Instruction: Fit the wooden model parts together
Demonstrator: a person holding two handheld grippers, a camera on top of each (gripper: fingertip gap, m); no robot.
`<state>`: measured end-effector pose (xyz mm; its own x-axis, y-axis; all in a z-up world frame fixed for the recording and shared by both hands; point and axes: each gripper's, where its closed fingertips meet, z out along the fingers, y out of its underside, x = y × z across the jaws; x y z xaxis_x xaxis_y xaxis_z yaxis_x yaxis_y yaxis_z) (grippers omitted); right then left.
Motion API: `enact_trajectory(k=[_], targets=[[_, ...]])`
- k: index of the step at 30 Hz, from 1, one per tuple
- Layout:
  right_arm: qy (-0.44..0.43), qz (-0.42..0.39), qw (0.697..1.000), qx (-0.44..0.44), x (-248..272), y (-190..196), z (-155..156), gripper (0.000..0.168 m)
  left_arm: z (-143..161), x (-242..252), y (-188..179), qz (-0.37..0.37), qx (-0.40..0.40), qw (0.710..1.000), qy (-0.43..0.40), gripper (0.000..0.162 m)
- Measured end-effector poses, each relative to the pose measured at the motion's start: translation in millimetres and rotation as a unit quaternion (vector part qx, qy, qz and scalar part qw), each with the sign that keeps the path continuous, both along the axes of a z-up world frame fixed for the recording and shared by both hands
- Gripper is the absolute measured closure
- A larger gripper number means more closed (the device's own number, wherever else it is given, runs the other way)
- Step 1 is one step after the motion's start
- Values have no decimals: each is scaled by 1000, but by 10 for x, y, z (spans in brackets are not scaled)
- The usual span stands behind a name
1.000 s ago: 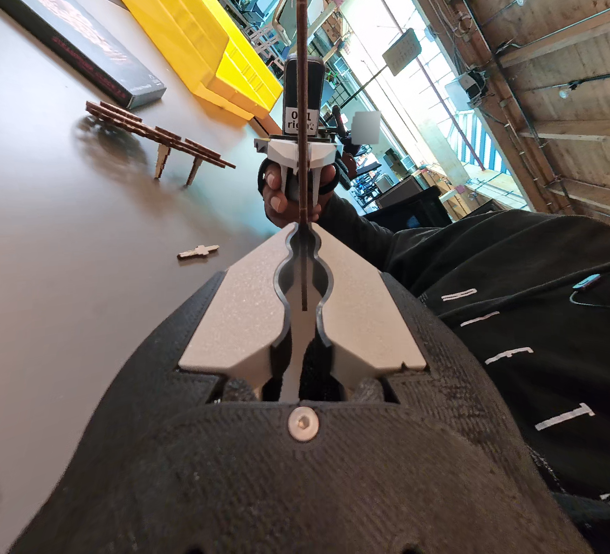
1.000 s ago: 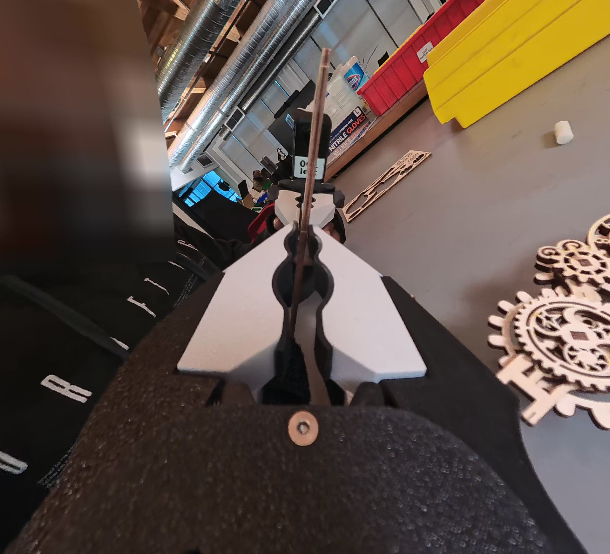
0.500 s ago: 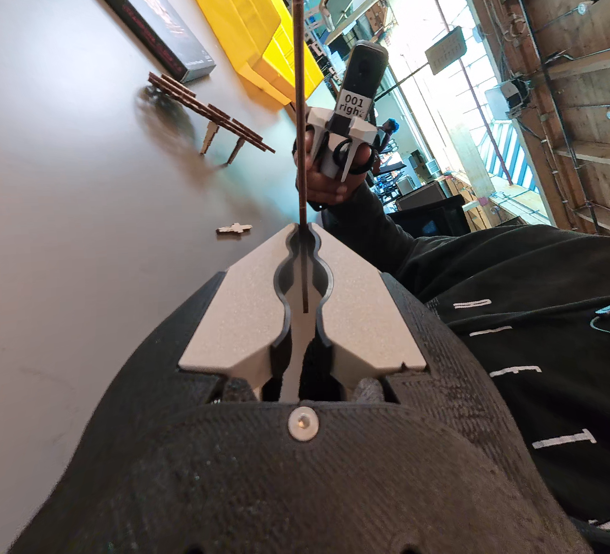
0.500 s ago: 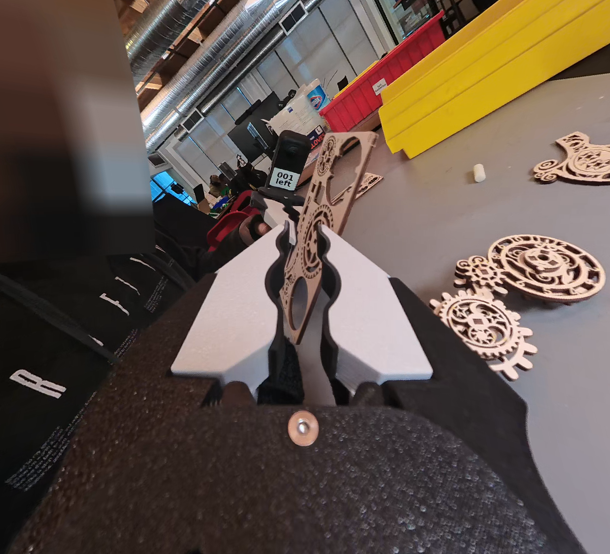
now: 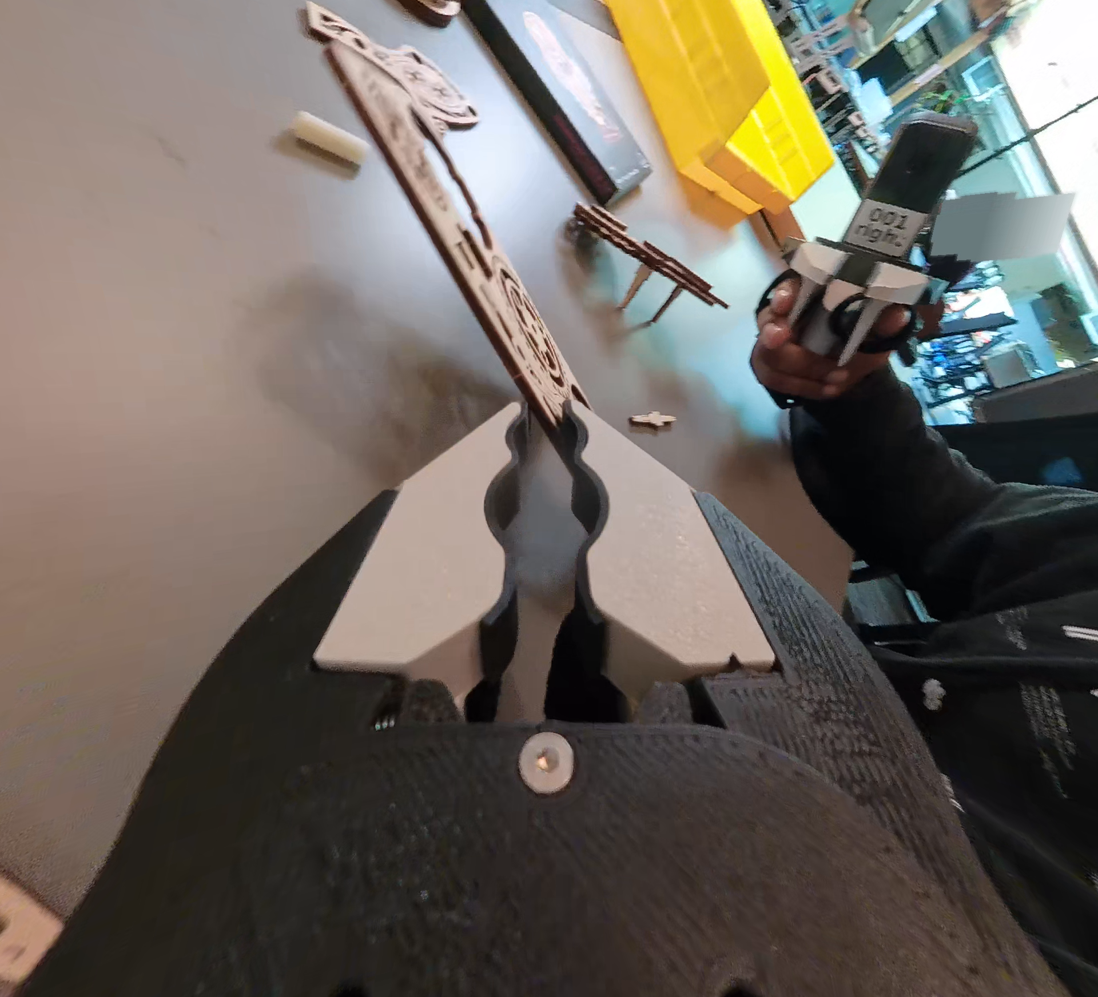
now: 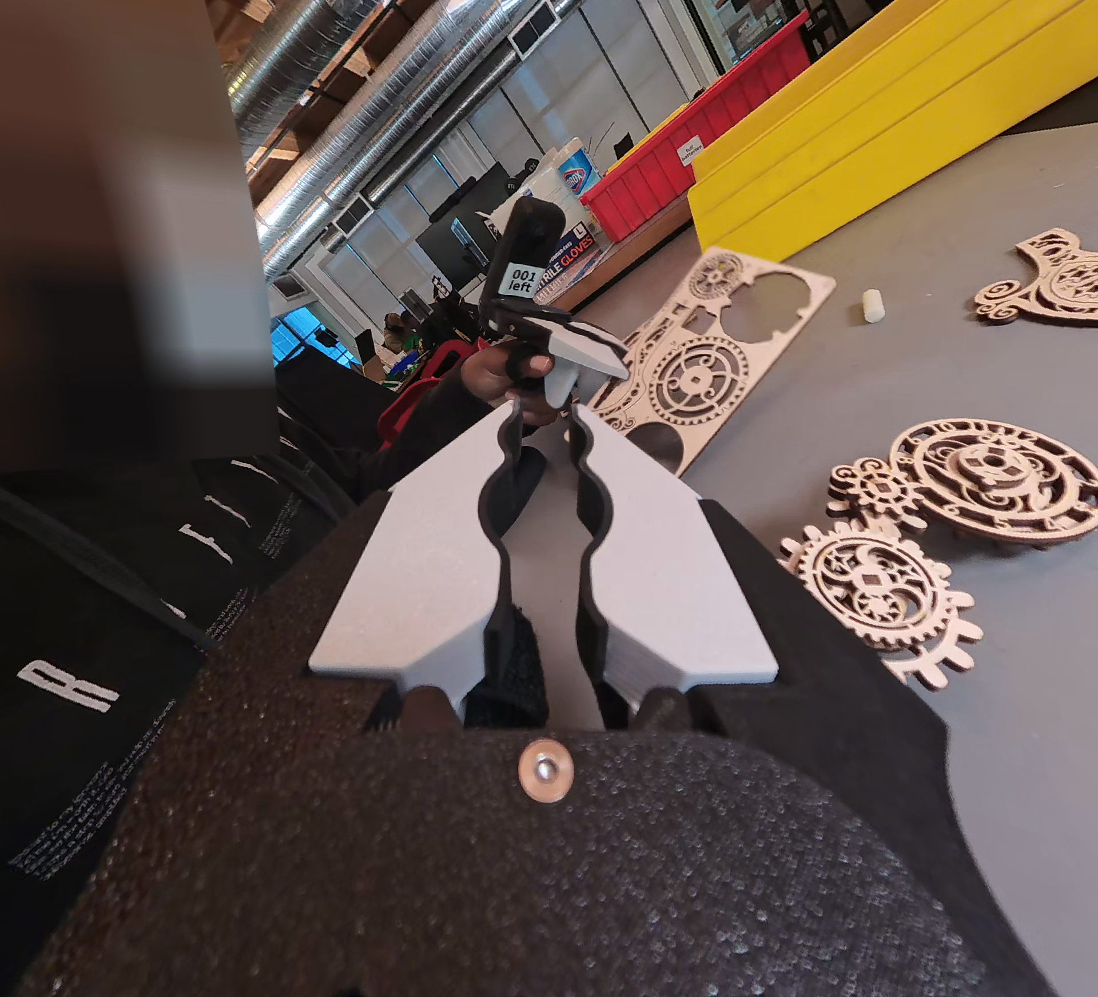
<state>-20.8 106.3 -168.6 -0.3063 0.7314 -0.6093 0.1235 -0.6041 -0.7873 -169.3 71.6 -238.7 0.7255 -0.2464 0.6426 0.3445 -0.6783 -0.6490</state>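
The grey surface [image 6: 891,374] carries the loose stock, spread flat so each piece can be reached singly. The largest task item, the wooden sheet [image 5: 451,232], a laser-cut panel with gear cut-outs, is held at one end by the left tongs [image 5: 549,416], which are closed on its edge; in the right wrist view the same sheet [image 6: 713,351] slopes low toward the surface, probably being laid down or presented for the next part. The right tongs [image 6: 543,422] stand parted and hold nothing, well apart from the sheet, free to fetch a part. Near them lie two gear wheels [image 6: 879,594] and a round dial [image 6: 998,487], likely next for fitting. A ribbed wooden sub-assembly [image 5: 647,267] stands on its pegs beyond the sheet. Smallest are a pale cylinder [image 5: 330,143] and a tiny cross-shaped piece [image 5: 652,419].
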Motion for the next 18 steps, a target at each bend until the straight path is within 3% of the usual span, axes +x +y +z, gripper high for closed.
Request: enact_trajectory(k=[9, 14, 18], targets=[[4, 2, 1000, 8, 3, -44, 44, 156, -124, -241, 62, 52, 6, 988, 146, 115], [9, -2, 1000, 16, 18, -44, 87, 155, 58, -479, 47, 89, 43, 977, 187, 109], [8, -10, 1000, 28, 32, -42, 111, 156, 325, -1000, -166, 158, 57, 958, 234, 105]])
